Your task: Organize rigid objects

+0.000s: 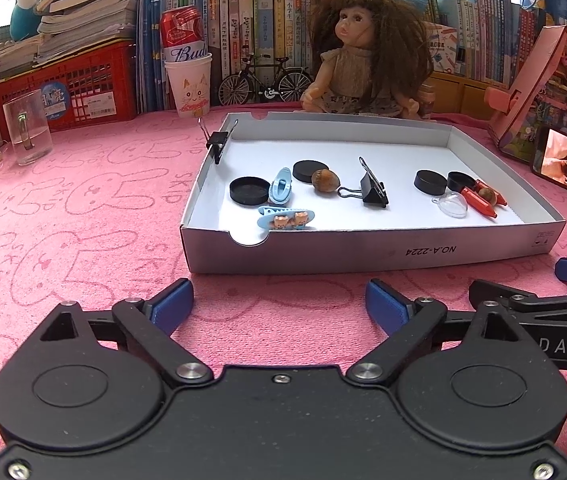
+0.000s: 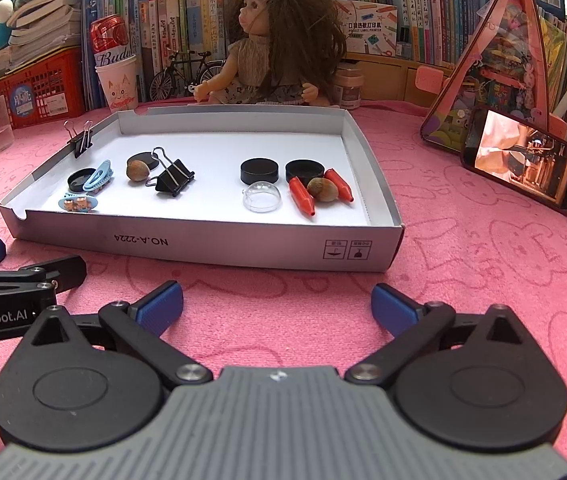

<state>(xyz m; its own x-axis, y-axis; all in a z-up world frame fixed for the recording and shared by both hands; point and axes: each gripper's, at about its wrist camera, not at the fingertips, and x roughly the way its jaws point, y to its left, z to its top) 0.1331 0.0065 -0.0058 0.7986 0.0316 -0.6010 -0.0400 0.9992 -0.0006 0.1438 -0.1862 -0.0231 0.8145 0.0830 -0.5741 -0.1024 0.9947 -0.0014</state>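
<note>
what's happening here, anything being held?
No. A person holds two grippers low over the pink cloth, in front of a shallow white box. The left gripper and right gripper are both open and empty. Black caps, binder clips, hair clips, nuts, red crayons and a clear dome already lie in the box; one clip grips its wall.

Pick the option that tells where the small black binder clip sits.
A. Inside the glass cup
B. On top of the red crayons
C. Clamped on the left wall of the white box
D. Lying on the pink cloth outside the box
C: the small binder clip grips the left wall of the white box, handles up, apart from the larger clip lying on the floor inside.
</note>
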